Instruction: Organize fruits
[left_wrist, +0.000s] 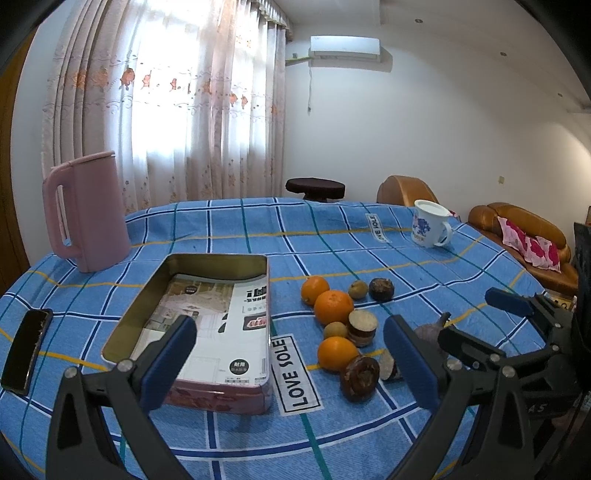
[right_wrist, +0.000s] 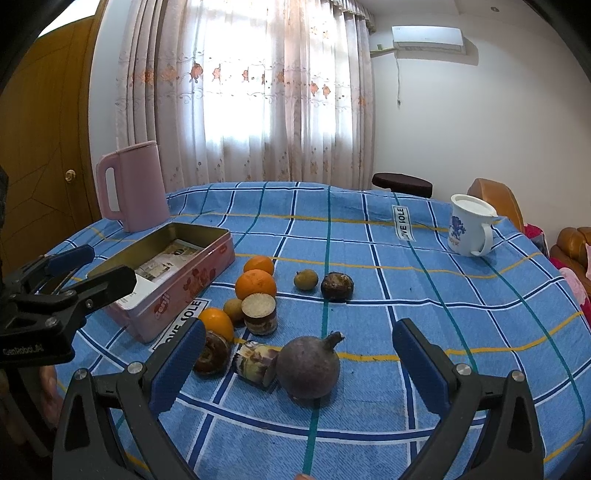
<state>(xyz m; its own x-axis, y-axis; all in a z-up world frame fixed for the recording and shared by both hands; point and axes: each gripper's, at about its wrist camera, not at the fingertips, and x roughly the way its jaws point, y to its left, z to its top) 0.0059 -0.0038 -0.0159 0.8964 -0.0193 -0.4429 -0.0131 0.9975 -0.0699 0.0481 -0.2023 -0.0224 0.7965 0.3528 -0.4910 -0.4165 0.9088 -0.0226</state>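
Fruits lie on the blue checked tablecloth: three oranges (left_wrist: 333, 306), small brown round fruits (left_wrist: 358, 289), dark brown round fruits (left_wrist: 359, 377), cut stubby pieces (left_wrist: 362, 326) and a purple pomegranate-like fruit (right_wrist: 308, 365). A pink rectangular tin (left_wrist: 207, 332) with paper inside stands open at their left. My left gripper (left_wrist: 291, 363) is open and empty, over the tin's near right corner. My right gripper (right_wrist: 299, 363) is open, its fingers on either side of the purple fruit, not touching it.
A pink jug (left_wrist: 86, 210) stands at the back left, a white mug (left_wrist: 430, 223) at the back right. A black phone (left_wrist: 26, 350) lies at the left edge. Brown sofa (left_wrist: 524, 236) and a stool (left_wrist: 315, 187) stand beyond the table.
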